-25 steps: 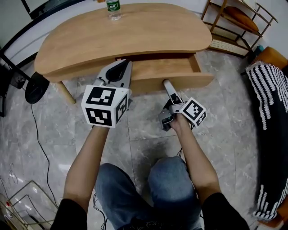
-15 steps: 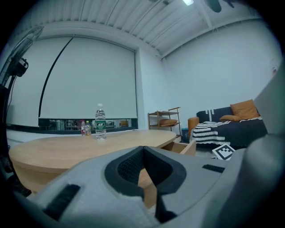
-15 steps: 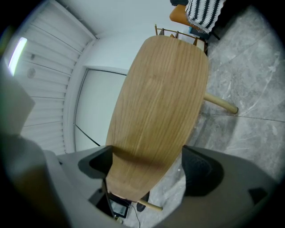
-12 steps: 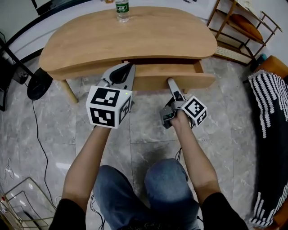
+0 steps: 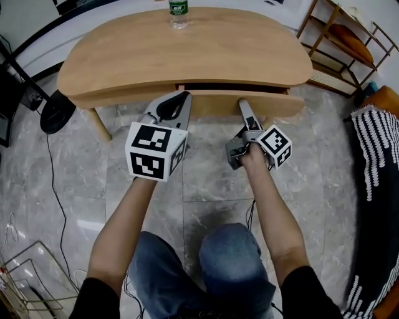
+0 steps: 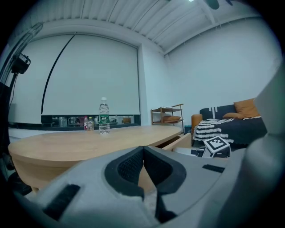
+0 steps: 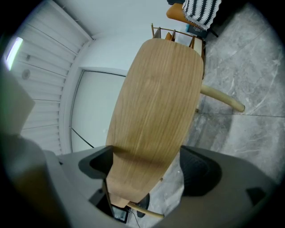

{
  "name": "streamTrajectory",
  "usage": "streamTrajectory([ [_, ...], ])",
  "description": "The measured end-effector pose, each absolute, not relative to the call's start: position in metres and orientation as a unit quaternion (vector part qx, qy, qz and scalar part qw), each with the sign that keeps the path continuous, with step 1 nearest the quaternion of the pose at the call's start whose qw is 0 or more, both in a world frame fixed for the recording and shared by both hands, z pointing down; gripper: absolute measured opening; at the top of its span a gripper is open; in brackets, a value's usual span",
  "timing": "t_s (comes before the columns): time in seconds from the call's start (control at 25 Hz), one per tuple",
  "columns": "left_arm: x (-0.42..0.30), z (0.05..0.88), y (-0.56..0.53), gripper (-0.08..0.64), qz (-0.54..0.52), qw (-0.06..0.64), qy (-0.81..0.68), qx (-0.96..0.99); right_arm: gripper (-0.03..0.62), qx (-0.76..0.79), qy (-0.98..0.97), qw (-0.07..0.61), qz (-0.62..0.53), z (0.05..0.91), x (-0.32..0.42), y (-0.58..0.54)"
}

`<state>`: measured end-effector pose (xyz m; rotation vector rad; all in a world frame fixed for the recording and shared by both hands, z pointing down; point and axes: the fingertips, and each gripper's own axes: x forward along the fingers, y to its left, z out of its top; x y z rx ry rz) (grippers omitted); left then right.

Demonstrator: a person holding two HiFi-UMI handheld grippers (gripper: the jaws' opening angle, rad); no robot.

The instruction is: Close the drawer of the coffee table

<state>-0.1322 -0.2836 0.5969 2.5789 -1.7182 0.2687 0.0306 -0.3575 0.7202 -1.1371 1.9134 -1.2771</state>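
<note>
Right tool at drawer front, bottle on table

I see the bottle cut off by the top edge. The bench top hides the drawer inside from me.

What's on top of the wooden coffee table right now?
Only a clear plastic water bottle with a green label, upright at the far edge of the light wooden coffee table. The left gripper overlaps the near rim, hiding a sliver there.
</note>
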Motion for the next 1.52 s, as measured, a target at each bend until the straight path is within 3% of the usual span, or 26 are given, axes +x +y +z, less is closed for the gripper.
streamTrajectory([
  [1.36, -0.159, 0.608, -0.303, 0.008, 0.11, 0.016, -0.581, 0.807, 0.468, -0.41, 0.726, 0.282, -0.475, 0.72, 0.013, -0.43],
  [1.52, -0.157, 0.609, -0.302, 0.008, 0.111, 0.017, -0.579, 0.808, 0.406, -0.413, 0.723, 0.276, -0.48, 0.722, 0.015, -0.421],
])
